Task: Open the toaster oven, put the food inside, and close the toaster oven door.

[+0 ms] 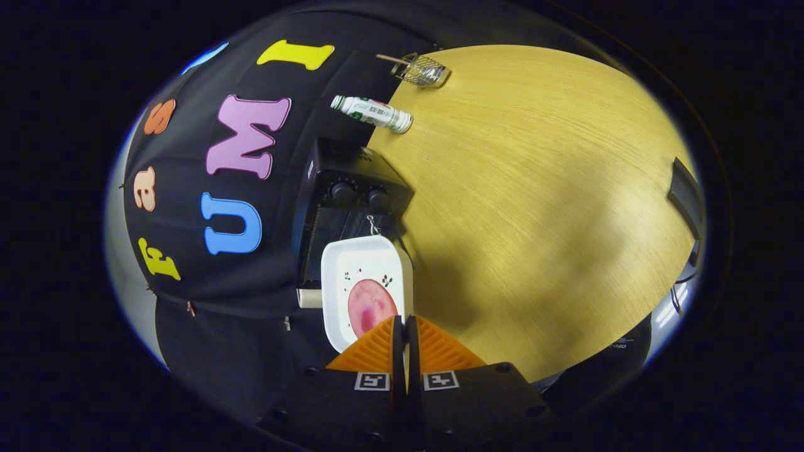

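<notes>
A white dish (367,276) with a pink slice (372,307) is pinched at its rim by the clenched fingers (404,326), just before the toaster oven (352,194).

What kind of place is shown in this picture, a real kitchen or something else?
Probably a staged recording booth, not a kitchen. A black toaster oven stands on a bare light wooden table against a black cloth wall. The gripper, shut on a white square plate, holds it before the oven.

Black cloth wall (251,282) behind a wooden table (534,220) — evenly lit.
</notes>
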{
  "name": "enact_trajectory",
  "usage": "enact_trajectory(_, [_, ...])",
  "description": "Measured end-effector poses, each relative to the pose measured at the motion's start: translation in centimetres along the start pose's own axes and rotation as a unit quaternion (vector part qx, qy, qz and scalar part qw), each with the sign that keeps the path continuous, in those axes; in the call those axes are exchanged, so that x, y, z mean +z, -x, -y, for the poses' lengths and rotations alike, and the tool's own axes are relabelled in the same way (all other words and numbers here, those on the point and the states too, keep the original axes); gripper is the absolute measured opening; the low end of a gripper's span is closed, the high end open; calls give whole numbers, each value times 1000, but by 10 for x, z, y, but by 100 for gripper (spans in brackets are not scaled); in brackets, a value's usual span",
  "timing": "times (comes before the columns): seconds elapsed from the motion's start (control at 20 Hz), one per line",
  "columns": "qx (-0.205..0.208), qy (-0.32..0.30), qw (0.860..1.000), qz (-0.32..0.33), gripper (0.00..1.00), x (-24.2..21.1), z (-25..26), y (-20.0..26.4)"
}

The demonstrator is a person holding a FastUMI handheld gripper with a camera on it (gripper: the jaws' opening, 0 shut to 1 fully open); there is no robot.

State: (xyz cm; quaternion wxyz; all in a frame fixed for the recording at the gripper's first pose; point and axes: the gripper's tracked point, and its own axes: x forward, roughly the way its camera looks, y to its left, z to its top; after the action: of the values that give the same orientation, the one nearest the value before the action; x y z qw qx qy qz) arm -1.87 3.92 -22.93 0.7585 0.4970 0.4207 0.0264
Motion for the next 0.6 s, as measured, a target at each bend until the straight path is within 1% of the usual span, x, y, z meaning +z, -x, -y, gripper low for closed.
enact_trajectory(0.15, [5,19,1000,-17,5,-16,-25,-31])
enact_trajectory(0.25, [12,13,1000,-22,5,-23,-41,-56])
enact_trajectory(0.35, [17,4,1000,-24,5,-25,-51,-76])
enact_trajectory(0.5, [8,3,1000,-17,5,-23,-58,-116])
enact_trajectory(0.6, [9,-10,1000,-5,5,-17,-65,-140])
